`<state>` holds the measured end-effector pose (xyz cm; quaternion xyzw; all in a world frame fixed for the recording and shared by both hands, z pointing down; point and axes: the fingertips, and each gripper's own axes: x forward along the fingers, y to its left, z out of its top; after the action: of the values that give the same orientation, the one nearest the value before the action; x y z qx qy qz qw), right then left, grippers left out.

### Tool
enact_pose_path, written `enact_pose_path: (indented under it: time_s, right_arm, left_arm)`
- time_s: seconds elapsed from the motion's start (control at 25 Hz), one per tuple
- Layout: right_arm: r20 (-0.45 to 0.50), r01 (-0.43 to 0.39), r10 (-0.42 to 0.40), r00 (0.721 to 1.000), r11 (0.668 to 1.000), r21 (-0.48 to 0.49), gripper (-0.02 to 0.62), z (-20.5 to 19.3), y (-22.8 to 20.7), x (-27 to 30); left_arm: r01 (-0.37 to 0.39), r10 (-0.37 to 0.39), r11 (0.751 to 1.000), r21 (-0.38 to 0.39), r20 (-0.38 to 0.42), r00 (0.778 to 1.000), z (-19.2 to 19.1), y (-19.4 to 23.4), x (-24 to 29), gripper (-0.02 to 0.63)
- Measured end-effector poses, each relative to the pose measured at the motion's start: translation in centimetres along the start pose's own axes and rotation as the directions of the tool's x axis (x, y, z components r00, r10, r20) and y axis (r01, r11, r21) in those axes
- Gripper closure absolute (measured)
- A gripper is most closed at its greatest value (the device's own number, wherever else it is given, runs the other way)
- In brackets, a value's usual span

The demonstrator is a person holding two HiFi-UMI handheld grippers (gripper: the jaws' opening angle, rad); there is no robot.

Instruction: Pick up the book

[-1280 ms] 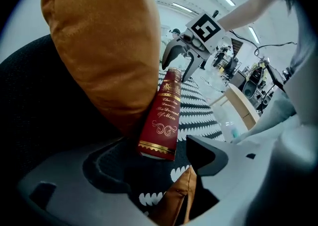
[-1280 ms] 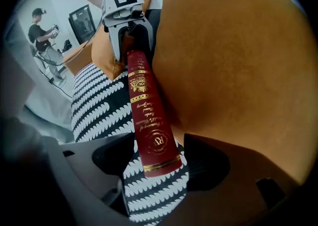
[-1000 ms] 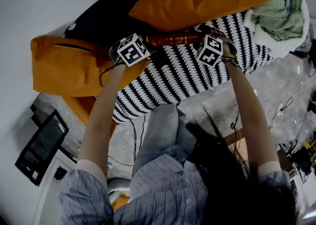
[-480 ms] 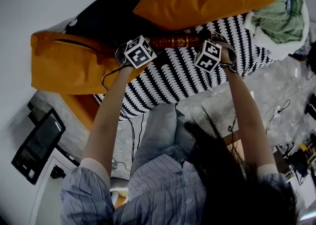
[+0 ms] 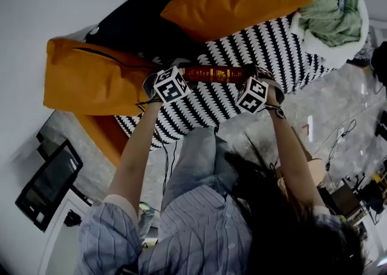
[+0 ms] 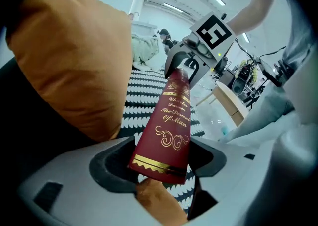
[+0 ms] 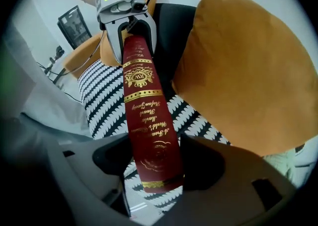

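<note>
Both arms reach out ahead, side by side. The left arm point(image 5: 134, 153) and the right arm point(image 5: 291, 150) are nearly straight, with the sleeves point(image 5: 112, 231) pushed up past the elbows. Each hand holds a gripper. The left gripper point(image 5: 183, 74) has jaws that have just been closing, and they press on one end of the book point(image 5: 214, 74). The right gripper point(image 5: 249, 75) has its jaws clamped on the other end. The two grippers face each other, tips turned inward, with the book stretched between them.
</note>
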<state>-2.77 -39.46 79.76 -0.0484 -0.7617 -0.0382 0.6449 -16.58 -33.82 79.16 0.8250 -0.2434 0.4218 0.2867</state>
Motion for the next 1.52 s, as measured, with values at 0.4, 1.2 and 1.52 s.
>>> enact_pose_path:
  time_s: [0.4,1.2,1.52]
  right_arm:
    - [-0.014,0.019,-0.019,1.000,0.999,0.040,0.302,-4.6,4.3,-5.0]
    - [0.106,0.170,-0.179,0.978,0.982,0.089,0.302,-7.9,13.6,-18.6]
    - [0.136,0.270,-0.284,0.949,0.956,0.112,0.302,-9.8,18.8,-23.3]
  left_arm:
    - [0.047,-0.047,0.998,0.036,-0.002,0.999,2.8,-6.8,-0.8,0.287]
    - [-0.012,0.007,0.980,0.199,0.028,1.000,7.7,-19.6,-9.5,0.295]
    - [-0.074,0.063,0.956,0.283,0.047,0.997,8.7,-26.0,-12.3,0.296]
